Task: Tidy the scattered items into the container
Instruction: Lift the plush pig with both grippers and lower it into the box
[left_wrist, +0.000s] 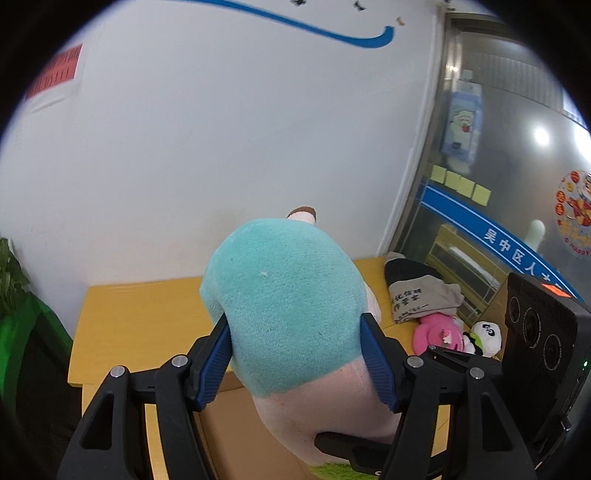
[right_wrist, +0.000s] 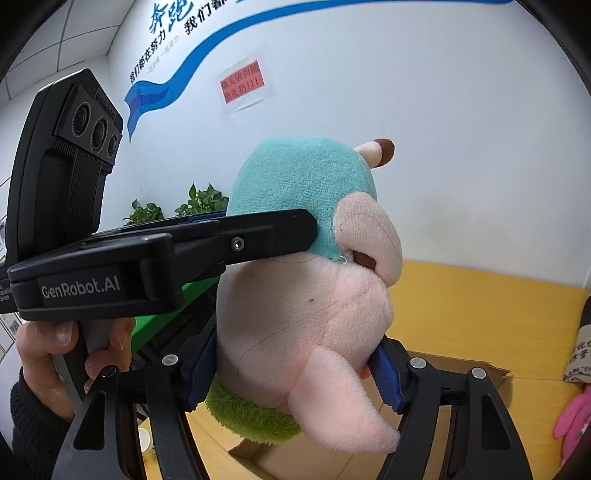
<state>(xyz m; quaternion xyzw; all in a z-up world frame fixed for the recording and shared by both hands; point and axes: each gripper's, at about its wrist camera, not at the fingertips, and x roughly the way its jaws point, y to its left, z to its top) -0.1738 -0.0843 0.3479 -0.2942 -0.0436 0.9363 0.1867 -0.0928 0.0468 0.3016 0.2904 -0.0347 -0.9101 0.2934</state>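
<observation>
I have both claws on one plush toy (left_wrist: 288, 302), a pink figure with a teal cap, lifted above the yellow counter (left_wrist: 147, 314). My left claw (left_wrist: 295, 354) pinches the teal head between its blue pads (left_wrist: 212, 363); my right claw (right_wrist: 295, 373) pinches the pink lower body, near the green fuzzy patch at 6 o'clock. In the right wrist view the left claw crosses in from 9 o'clock. Below the toy lies a cardboard box (right_wrist: 461, 373). At 3 o'clock in the left view, a pink plush (left_wrist: 437, 332), a panda plush (left_wrist: 485, 338) and a grey cloth (left_wrist: 421, 295) rest on the counter.
</observation>
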